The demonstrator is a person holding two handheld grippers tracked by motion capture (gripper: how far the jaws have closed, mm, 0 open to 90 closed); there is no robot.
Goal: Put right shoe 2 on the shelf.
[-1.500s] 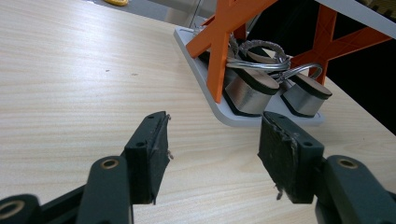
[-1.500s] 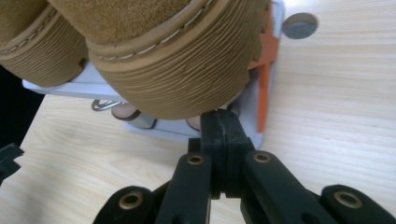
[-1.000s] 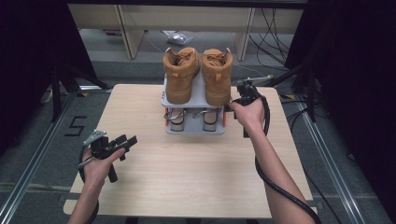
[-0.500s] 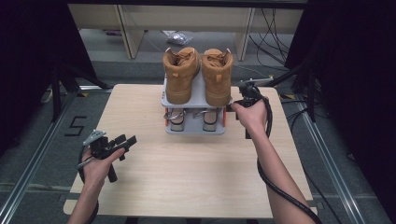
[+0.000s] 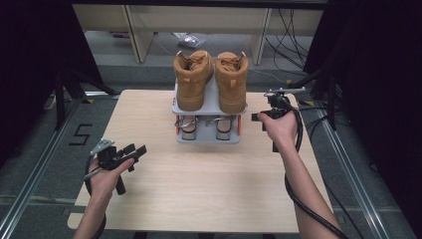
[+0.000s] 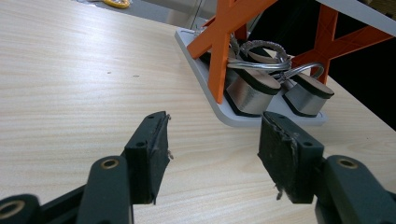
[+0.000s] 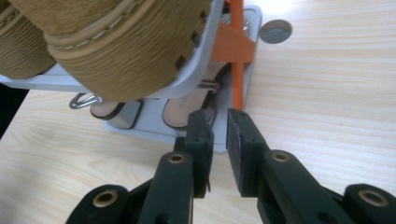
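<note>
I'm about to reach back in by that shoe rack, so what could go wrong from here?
The right gripper, jaws just opening with nothing between them, sits close to the rack's orange post; a nudge might shift the rack. The tan boot overhangs the top shelf edge, so a bump could tip it off.

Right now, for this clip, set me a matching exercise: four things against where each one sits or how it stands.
Things:
1. tan boots
2. silver heeled shoes
3. left tongs
4. right tongs

States:
A. lower shelf of the rack
B. narrowly parted, nothing between, beside the rack
C. top shelf of the rack
D. wide open above bare table

Pairs: 1-C, 2-A, 3-D, 4-B
</note>
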